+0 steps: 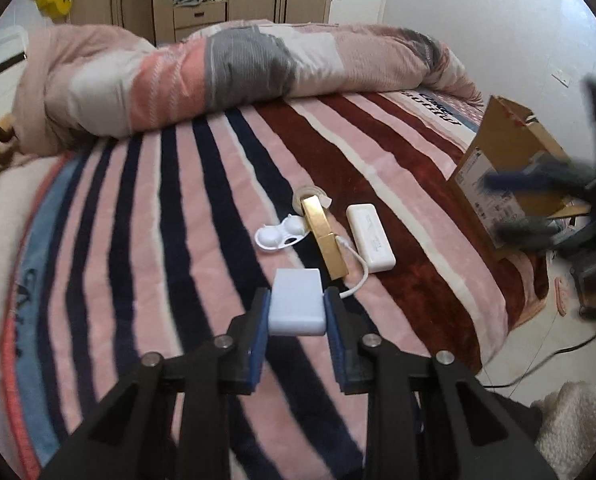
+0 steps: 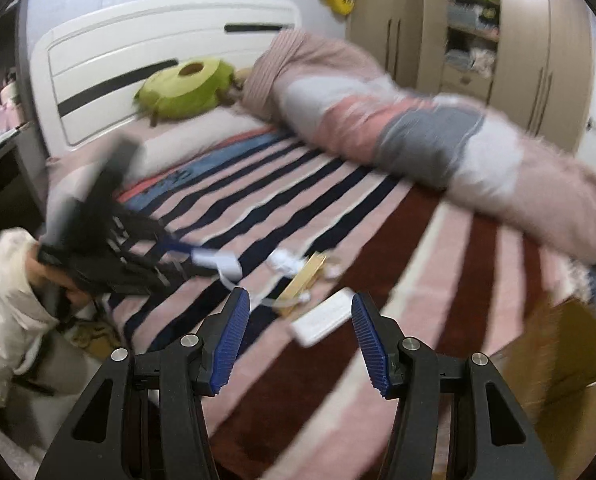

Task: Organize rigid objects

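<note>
My left gripper (image 1: pixel 297 304) is shut on a white charger block (image 1: pixel 296 300) with a white cable (image 1: pixel 357 276), held just above the striped blanket; it also shows blurred in the right wrist view (image 2: pixel 226 262). On the blanket ahead lie a gold bar-shaped box (image 1: pixel 325 238), a white power bank (image 1: pixel 370 237), a white contact lens case (image 1: pixel 278 236) and a tape roll (image 1: pixel 307 194). My right gripper (image 2: pixel 301 332) is open and empty above the blanket, with the power bank (image 2: pixel 323 317) just beyond its fingertips. It appears blurred in the left wrist view (image 1: pixel 537 204).
An open cardboard box (image 1: pixel 497 168) stands at the bed's right edge, also at the right of the right wrist view (image 2: pixel 569 352). A rolled quilt (image 1: pixel 226 76) lies across the far side. A green plush (image 2: pixel 186 88) rests by the white headboard (image 2: pixel 146 60).
</note>
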{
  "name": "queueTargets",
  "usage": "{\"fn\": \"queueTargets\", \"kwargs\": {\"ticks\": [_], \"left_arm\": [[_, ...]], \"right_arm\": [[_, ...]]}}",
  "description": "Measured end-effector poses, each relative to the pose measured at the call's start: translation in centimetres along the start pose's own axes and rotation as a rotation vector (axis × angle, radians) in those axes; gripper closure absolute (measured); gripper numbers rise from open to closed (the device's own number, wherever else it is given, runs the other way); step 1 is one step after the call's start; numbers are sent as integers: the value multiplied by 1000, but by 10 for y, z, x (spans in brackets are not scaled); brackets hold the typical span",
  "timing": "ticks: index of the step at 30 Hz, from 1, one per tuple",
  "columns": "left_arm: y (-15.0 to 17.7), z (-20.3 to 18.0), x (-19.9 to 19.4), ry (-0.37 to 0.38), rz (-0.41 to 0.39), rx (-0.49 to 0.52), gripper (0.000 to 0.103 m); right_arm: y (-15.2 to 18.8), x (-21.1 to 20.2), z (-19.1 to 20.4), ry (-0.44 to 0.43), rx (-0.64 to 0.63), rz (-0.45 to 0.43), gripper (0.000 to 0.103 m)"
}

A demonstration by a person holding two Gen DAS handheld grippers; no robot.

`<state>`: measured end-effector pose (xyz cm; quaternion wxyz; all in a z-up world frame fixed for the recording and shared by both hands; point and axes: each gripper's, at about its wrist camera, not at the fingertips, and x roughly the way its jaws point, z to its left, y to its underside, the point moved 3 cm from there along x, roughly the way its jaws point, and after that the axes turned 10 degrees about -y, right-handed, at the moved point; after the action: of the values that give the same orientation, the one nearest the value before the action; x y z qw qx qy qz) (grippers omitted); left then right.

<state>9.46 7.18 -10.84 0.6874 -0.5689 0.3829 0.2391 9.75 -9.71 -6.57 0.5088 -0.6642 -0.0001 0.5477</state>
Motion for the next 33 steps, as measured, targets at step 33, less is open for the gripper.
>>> {"fn": "queueTargets", "kwargs": {"ticks": [33], "left_arm": [[46,1,71,-3,74,-102,76]], "right_arm": [[45,108,-50,6,127,84,53]]}}
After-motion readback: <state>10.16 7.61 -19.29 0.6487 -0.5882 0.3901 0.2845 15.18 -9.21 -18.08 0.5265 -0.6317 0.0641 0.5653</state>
